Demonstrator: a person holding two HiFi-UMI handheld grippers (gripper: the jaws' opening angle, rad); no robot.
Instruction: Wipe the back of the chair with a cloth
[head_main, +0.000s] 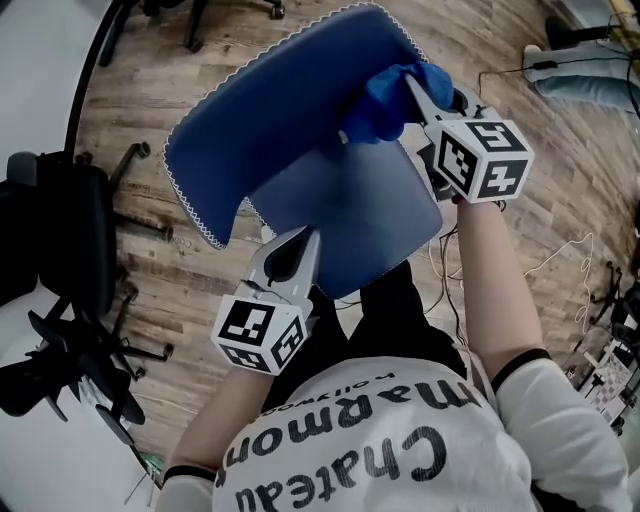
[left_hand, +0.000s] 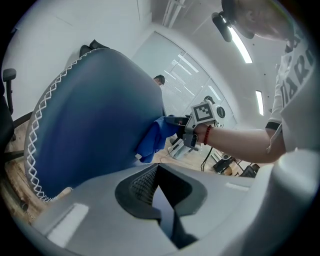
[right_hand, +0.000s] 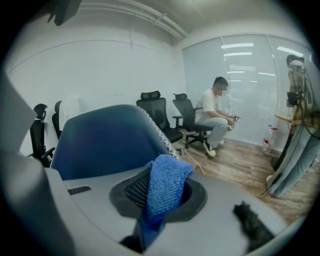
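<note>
The blue chair back (head_main: 280, 110), edged with white zigzag stitching, tilts away from me above the paler blue seat (head_main: 350, 220). My right gripper (head_main: 405, 92) is shut on a blue cloth (head_main: 395, 100) and presses it against the upper right part of the chair back. In the right gripper view the cloth (right_hand: 165, 187) hangs out of the jaws, with the chair back (right_hand: 100, 140) just beyond. The left gripper view shows the cloth (left_hand: 152, 137) lying on the chair back (left_hand: 95, 120). My left gripper (head_main: 308, 240) is at the seat's left edge, with a thin blue edge between its jaws (left_hand: 159, 172).
Black office chairs (head_main: 60, 240) stand to the left on the wooden floor (head_main: 150, 90). Cables (head_main: 560, 260) trail on the right. Across the room are more black chairs (right_hand: 157, 112) and a seated person (right_hand: 215, 112).
</note>
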